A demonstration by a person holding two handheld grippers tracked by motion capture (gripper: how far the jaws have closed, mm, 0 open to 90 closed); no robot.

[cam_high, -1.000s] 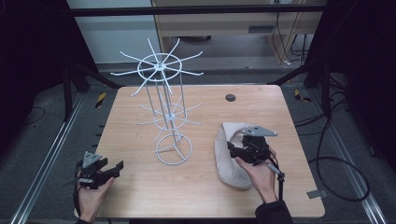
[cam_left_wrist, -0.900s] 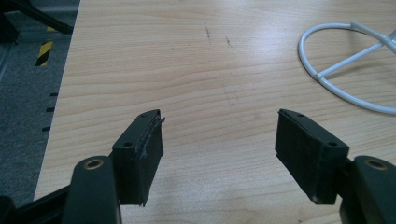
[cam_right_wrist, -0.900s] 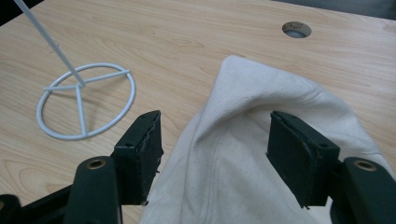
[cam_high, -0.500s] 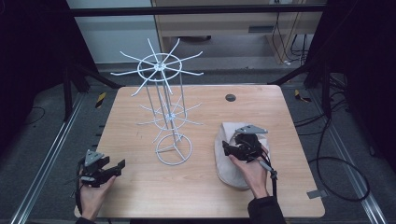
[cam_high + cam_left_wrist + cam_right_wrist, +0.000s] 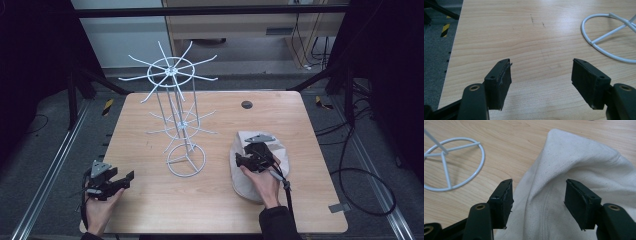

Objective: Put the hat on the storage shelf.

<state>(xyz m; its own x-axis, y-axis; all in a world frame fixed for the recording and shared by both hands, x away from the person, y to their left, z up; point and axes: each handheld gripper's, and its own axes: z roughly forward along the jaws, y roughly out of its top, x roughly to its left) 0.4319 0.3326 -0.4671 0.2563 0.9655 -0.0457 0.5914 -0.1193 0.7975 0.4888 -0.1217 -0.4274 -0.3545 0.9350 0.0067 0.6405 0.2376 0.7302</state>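
A tall white wire rack with spoked arms [image 5: 179, 115] is stood near the middle of the light wooden table [image 5: 150, 200], its ring base [image 5: 451, 162] set toward the near side. An off-white cloth cap [image 5: 250, 185] is laid to the right of that base, apart from it. A small dark round disc [image 5: 246, 104] is placed behind the cap, near the far edge. The left gripper [image 5: 122, 180] is held over the near left corner, the right gripper [image 5: 537, 202] over the cap.
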